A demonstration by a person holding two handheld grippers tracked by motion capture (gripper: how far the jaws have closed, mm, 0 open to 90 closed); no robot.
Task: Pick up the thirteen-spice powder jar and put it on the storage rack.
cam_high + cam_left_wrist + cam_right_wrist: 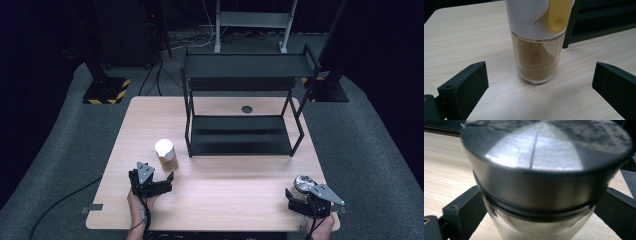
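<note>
1. Presently, left gripper [169, 178]: jaws wide, empty; spice jar [166, 154] upright just ahead, between the jaw lines, near the shelf rack [240, 135].
2. Right gripper [291, 195]: jaws flanking metal-lidded jar [303, 183]; grip uncertain.

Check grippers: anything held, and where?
Left gripper: open, nothing held. Right gripper flanks the metal-lidded jar just below the lid; contact can't be told.

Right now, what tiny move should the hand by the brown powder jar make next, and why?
Probably ease the left gripper forward. Its fingers are open wide, and the spice jar stands upright on the table just ahead of them, lined up with the gap but not yet between them.
</note>
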